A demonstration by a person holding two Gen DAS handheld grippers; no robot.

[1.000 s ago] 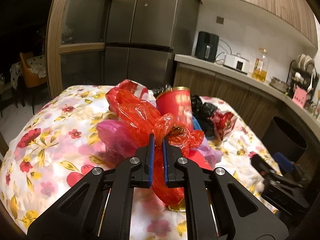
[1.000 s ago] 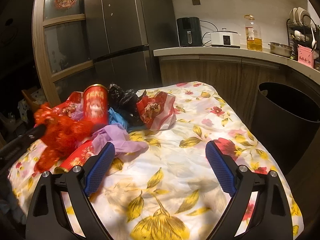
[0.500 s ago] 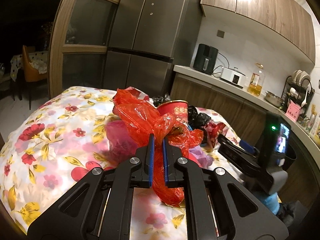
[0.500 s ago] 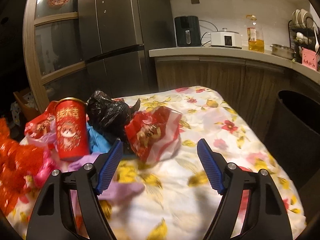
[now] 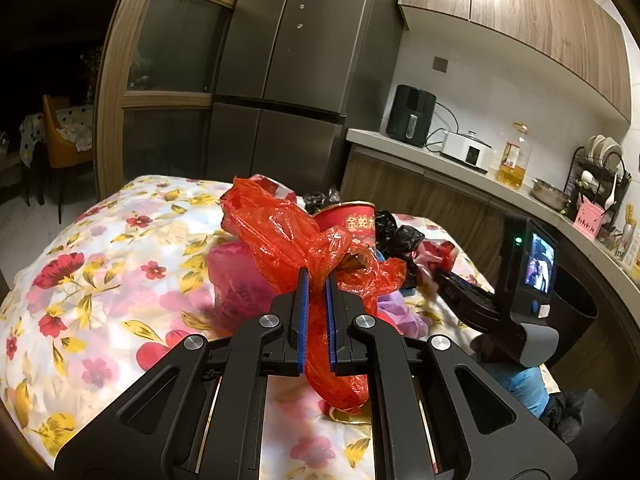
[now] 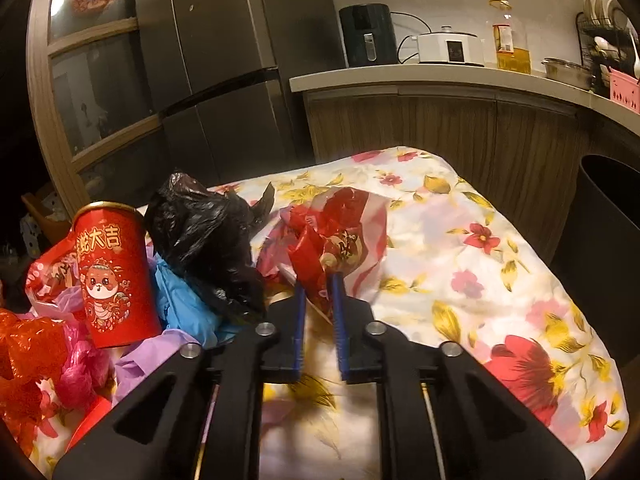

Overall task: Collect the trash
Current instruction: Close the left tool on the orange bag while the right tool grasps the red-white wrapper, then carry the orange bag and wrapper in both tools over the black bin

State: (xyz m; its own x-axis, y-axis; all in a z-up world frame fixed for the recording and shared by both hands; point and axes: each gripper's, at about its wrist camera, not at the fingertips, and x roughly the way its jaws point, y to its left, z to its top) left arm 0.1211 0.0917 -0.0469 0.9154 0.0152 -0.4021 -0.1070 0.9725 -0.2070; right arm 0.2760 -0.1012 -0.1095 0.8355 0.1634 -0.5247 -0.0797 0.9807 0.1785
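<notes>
My left gripper point(image 5: 316, 280) is shut on a crumpled red plastic bag point(image 5: 280, 236) and holds it above the flowered tablecloth point(image 5: 100, 264). My right gripper point(image 6: 318, 280) is shut on a red-and-white printed plastic bag point(image 6: 340, 236) lying on the tablecloth point(image 6: 500, 280). Left of it sit a black plastic bag point(image 6: 204, 240), a red paper cup point(image 6: 112, 272) standing upright, blue point(image 6: 180, 300), purple point(image 6: 148, 356) and pink point(image 6: 80, 364) bags. The red bag also shows at the left edge of the right wrist view point(image 6: 24, 344). The right gripper's body shows in the left wrist view point(image 5: 520, 292).
A black trash bin point(image 6: 608, 248) stands on the floor right of the table. A wooden counter point(image 6: 460, 80) with an air fryer point(image 6: 368, 36), a cooker and an oil bottle runs behind. A steel fridge point(image 5: 288, 80) stands at the back.
My right gripper moved forward to the red-and-white bag and closed on it. My left gripper kept its grip on the red bag and lifted it a little.
</notes>
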